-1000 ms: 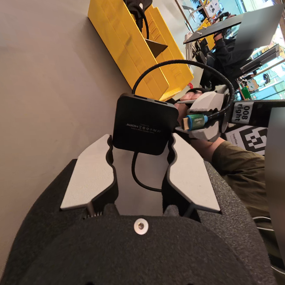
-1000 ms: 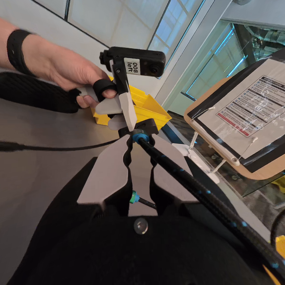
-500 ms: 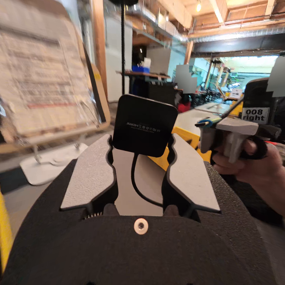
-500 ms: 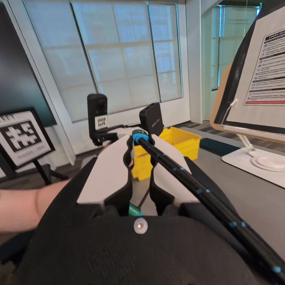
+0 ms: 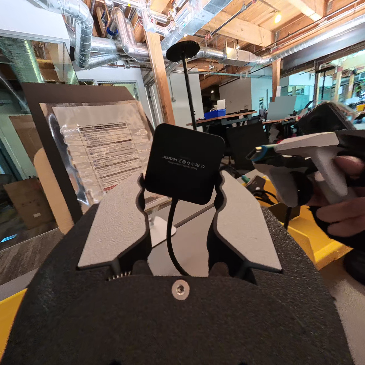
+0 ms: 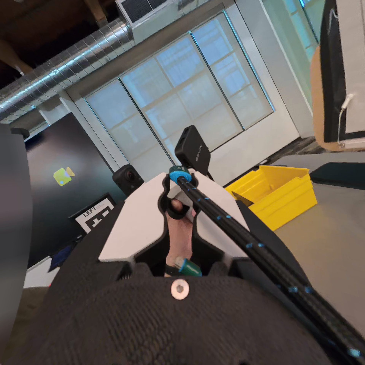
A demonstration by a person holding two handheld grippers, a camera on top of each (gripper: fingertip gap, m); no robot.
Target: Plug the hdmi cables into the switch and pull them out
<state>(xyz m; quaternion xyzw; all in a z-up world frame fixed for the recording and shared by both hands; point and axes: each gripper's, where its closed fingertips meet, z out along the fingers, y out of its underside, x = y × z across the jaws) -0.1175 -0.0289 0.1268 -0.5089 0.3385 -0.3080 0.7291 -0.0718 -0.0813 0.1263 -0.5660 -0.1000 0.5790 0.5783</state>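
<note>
My left gripper (image 5: 179, 177) is shut on the black square HDMI switch (image 5: 185, 164) and holds it up in the air, its thin black lead (image 5: 170, 233) hanging down between the fingers. My right gripper (image 6: 179, 177) is shut on a green and blue HDMI plug (image 6: 177, 169) of a braided black cable (image 6: 237, 227). The switch (image 6: 192, 152) sits just above and beyond the plug, its port side turned towards it, apart from it. In the left wrist view the right gripper (image 5: 264, 158) holds the plug tip (image 5: 254, 155) to the right of the switch, with a gap.
A yellow bin (image 6: 276, 191) stands on the grey table (image 6: 325, 227); it also shows in the left wrist view (image 5: 308, 243). A sign board on a stand (image 5: 102, 150) is at the left. A second green plug (image 6: 188, 267) shows low behind my right fingers.
Both grippers have swung up from the table and now point into the room. The switch stays in the left gripper and the plug in the right, still apart.
</note>
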